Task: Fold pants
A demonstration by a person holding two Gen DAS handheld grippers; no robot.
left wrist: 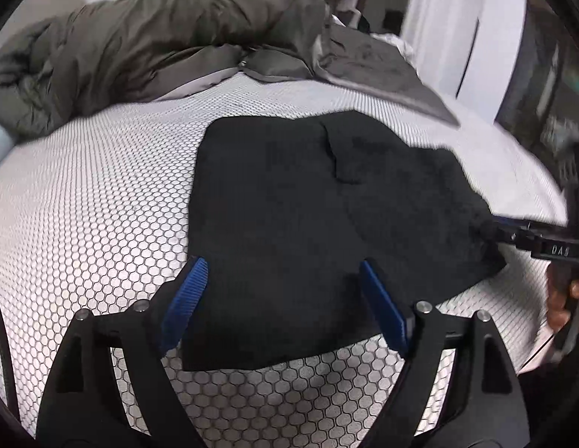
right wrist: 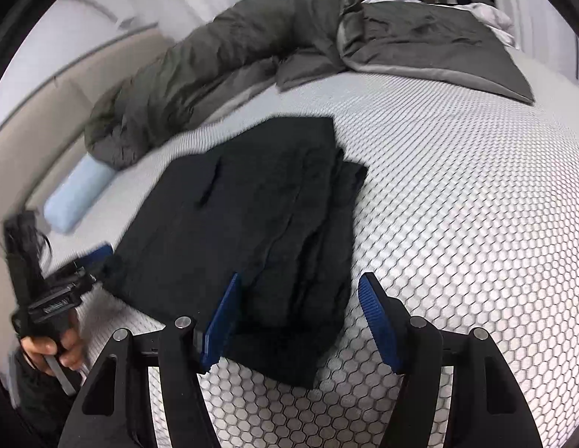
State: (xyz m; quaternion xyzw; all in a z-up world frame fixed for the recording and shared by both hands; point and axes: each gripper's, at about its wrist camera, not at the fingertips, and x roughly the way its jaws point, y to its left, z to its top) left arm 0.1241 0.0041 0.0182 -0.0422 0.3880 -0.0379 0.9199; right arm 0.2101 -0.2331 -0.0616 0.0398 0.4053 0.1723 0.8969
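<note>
The black pants (left wrist: 308, 216) lie folded in a compact stack on the white honeycomb-patterned mattress (left wrist: 102, 205). My left gripper (left wrist: 283, 268) is open, its blue pads either side of the near edge of the pants. In the right wrist view the pants (right wrist: 244, 216) show layered folded edges on their right side. My right gripper (right wrist: 298, 287) is open over the near right corner of the stack. The left gripper also shows in the right wrist view (right wrist: 99, 257), at the left edge of the pants. The right gripper shows in the left wrist view (left wrist: 491, 227), at the right edge of the pants.
A rumpled grey-green duvet (left wrist: 158, 37) is piled across the far side of the bed. A grey pillow (right wrist: 431, 44) lies at the far right. A light blue roll (right wrist: 76, 194) rests by the beige headboard (right wrist: 39, 112). White curtains (left wrist: 438, 7) hang behind.
</note>
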